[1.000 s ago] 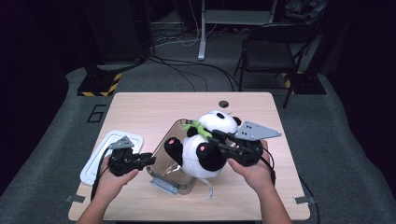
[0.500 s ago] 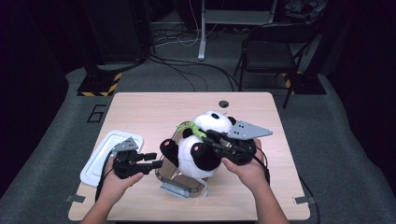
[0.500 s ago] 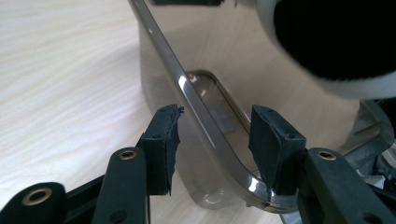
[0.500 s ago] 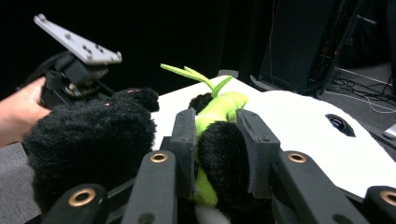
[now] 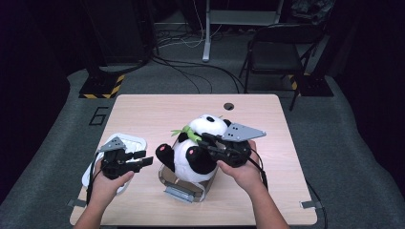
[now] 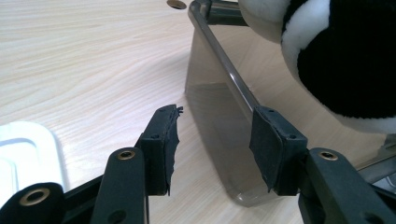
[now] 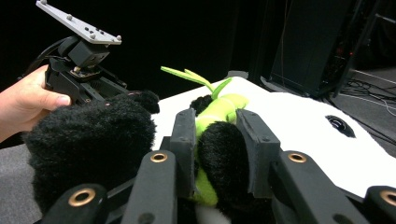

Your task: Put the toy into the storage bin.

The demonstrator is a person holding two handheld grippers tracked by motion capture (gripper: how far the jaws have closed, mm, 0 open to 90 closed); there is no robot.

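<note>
- Since a second ago, the left gripper has drawn back from the clear container; its jaws have just been opening and stand apart, nothing between them.
- Right gripper is clamped on the plush panda at its arm and green bamboo sprig.
- Panda sits in the container at mid-table, white lid just left.

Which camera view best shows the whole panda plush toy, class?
The high view: the panda plush toy appears whole, above the clear container. The left gripper view catches one black-and-white edge; the right gripper view shows close black fur and its green bamboo.
</note>
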